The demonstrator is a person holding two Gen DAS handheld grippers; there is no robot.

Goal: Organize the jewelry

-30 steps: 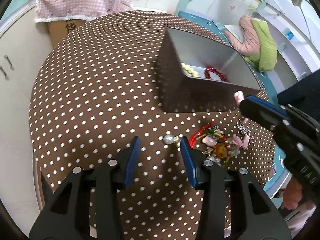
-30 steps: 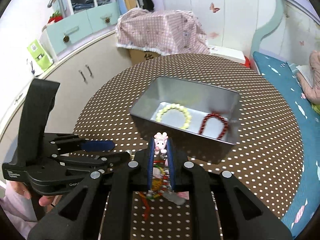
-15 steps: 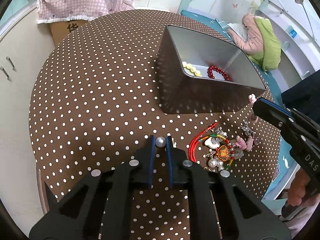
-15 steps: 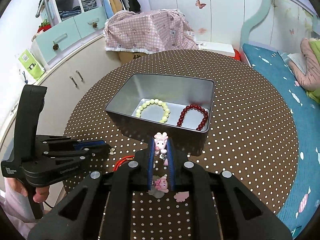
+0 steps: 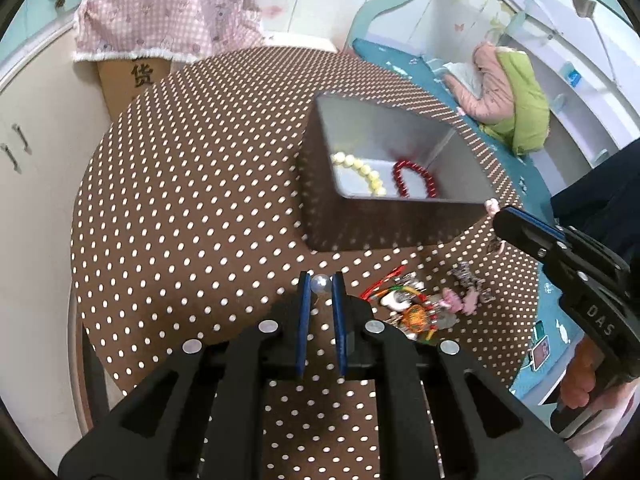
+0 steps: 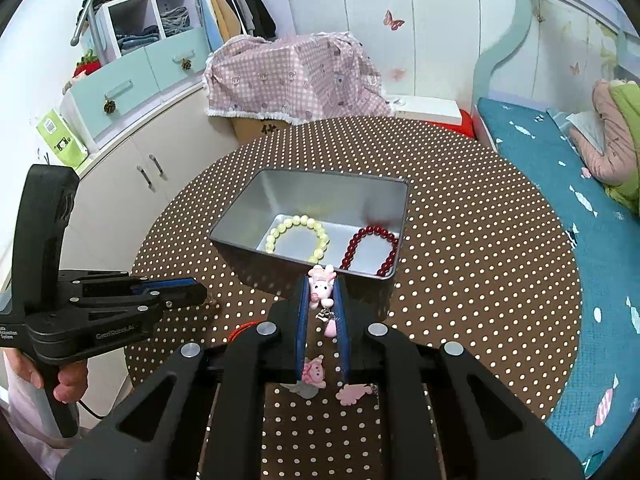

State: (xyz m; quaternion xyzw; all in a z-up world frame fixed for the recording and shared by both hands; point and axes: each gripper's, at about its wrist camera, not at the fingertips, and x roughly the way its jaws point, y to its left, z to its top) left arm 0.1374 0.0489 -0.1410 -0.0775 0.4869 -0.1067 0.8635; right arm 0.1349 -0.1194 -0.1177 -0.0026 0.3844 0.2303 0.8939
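The left gripper (image 5: 321,283) pinches a pearl bead (image 5: 321,282) near the metal tin (image 5: 316,216). The right gripper (image 6: 322,294) clamps a pink pig charm (image 6: 321,289), its chain dangling. Only the left wrist view shows the tangled jewelry pile (image 5: 416,304) right of the bead; the right wrist view shows the whole yellow bracelet (image 6: 298,238) and red bracelet (image 6: 370,250) inside the tin.

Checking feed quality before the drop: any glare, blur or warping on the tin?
Left wrist view: tin sharp, rim bowed by fisheye, dots mirrored on its wall; pile slightly blurred. Right wrist view: tin clear, soft sheen inside, no harsh glare.
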